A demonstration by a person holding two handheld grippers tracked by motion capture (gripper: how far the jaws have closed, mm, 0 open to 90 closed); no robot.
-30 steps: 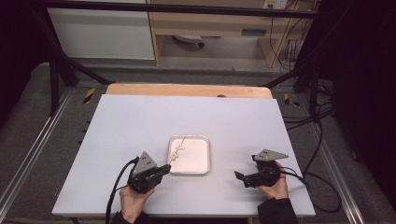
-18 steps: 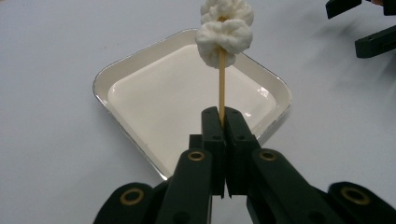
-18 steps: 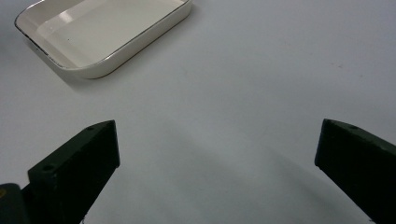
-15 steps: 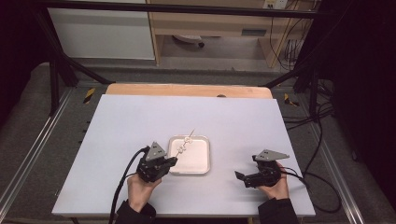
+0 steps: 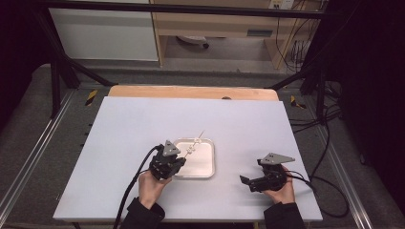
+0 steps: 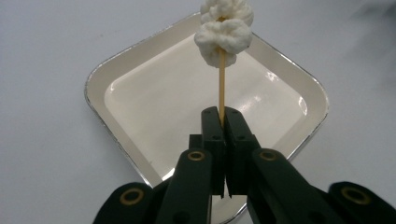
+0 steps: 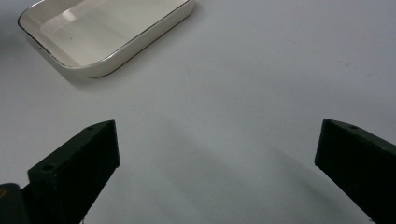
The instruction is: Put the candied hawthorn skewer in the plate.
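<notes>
Wooden skewer (image 6: 221, 79) with white lumps is clenched in the left hand-held gripper (image 6: 220, 122) over the tray (image 6: 116, 70); the right hand-held gripper (image 7: 217, 154) gapes, released, above the bench (image 7: 261, 70).

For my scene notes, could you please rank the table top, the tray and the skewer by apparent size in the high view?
1. Table top, by far the largest.
2. Tray, mid-sized.
3. Skewer, thinnest, held over the tray by the left gripper.

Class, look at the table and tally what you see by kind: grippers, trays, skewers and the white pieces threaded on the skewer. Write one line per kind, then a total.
Grippers: 2, the left gripper and the right gripper
Trays: 1, the tray
Skewers: 1, the skewer
White pieces on the skewer: 2 can be made out
Total: 6
</notes>
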